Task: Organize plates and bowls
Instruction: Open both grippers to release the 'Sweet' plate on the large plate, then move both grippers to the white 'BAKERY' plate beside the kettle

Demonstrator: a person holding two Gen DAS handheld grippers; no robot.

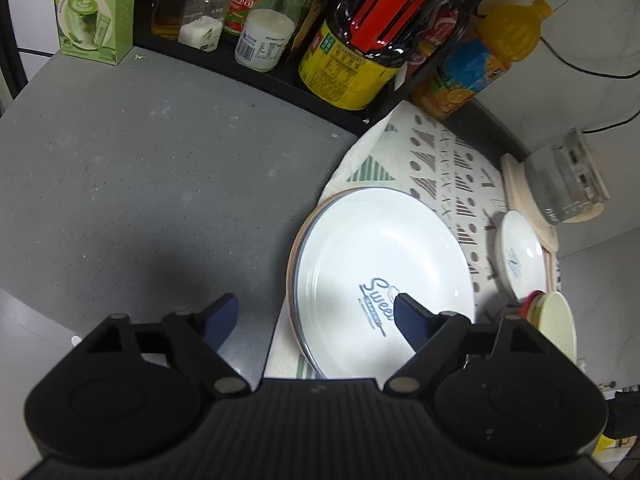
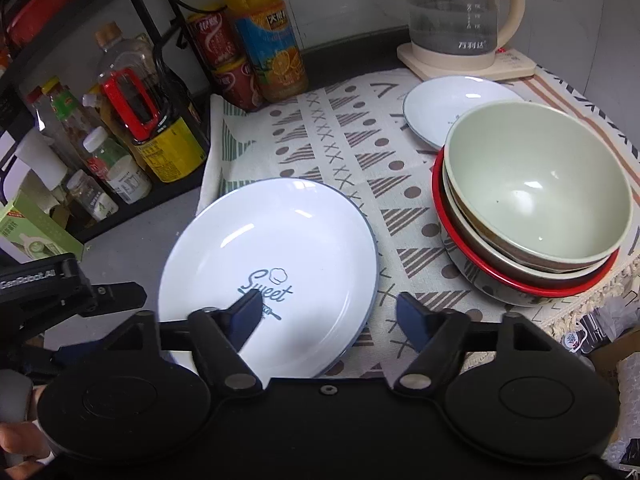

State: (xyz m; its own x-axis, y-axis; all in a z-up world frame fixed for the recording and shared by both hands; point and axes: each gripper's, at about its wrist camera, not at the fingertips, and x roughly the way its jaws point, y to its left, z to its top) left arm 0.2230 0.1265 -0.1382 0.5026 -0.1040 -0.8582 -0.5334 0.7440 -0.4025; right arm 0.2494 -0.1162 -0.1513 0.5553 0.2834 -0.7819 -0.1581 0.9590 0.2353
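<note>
I held both grippers above the large white plate [image 2: 268, 256], which lay on a patterned cloth [image 2: 340, 152] at the tabletop's [image 1: 140, 168] right side, atop another plate. The left gripper [image 1: 312, 312] and right gripper [image 2: 328, 312] had jaws spread wide, gripping nothing. Stacked bowls [image 2: 536, 200] stood to the right, a small white plate [image 2: 448, 108] just beyond them, near a glass kettle [image 2: 456, 12].

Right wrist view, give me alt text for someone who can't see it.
Open right tongs hover empty above a white plate lettered "Sweet" on a patterned cloth. To the right sit stacked bowls, pale green on top, with a small white plate and glass kettle behind; bottles fill a rack at left.
</note>
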